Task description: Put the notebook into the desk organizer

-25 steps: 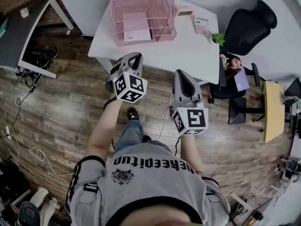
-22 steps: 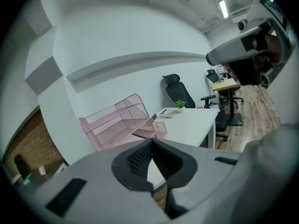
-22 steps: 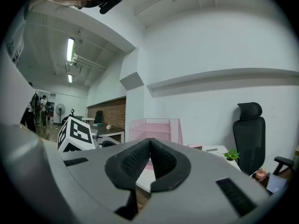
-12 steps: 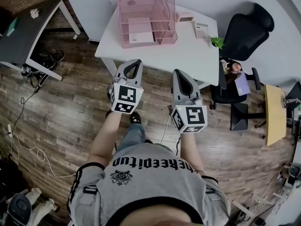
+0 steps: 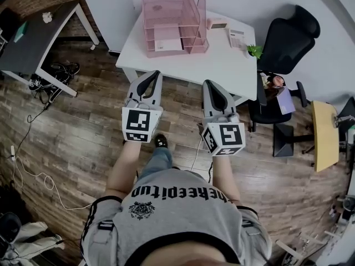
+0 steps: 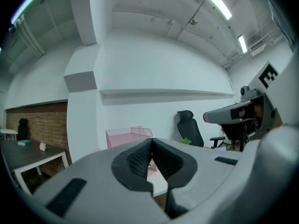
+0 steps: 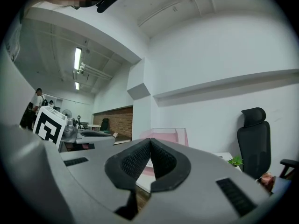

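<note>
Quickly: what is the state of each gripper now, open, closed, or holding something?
Left gripper: closed, holding nothing.
Right gripper: closed, holding nothing.

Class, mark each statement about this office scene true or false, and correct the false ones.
1. The left gripper and the right gripper both have their jaws shut with nothing between them. True.
2. The pink desk organizer stands on the white desk. True.
3. The small green plant stands inside the pink desk organizer. False: the plant sits at the white desk's edge, near the black office chair.
4. The floor is carpeted. False: the floor is wooden boards.
</note>
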`<state>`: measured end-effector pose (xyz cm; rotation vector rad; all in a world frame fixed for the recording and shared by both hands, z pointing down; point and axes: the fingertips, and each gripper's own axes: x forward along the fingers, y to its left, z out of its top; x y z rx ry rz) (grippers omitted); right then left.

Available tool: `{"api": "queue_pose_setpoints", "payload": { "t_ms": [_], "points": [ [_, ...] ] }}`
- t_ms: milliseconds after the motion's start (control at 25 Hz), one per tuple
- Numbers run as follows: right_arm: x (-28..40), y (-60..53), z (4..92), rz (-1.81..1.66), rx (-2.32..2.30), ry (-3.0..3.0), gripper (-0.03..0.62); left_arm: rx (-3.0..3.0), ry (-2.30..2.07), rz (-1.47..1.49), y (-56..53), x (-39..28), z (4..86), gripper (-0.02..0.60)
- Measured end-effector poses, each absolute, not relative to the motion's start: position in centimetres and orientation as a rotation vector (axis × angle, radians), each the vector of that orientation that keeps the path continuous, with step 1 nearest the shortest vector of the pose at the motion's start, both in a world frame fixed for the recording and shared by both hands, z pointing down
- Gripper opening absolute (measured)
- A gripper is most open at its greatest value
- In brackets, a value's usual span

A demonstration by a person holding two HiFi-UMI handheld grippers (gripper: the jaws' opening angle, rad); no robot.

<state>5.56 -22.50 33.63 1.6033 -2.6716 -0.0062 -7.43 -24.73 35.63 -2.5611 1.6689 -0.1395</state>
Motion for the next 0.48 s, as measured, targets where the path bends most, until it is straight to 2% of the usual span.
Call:
{"api": "queue_pose_setpoints", "payload": {
  "t_ms": [480],
  "points": [
    [7.0, -19.3, 31.2, -0.061, 1.638, -2.704, 0.002, -2.52, 1.718, 0.156, -19.7, -8.3, 30.6, 0.005]
  ]
}}
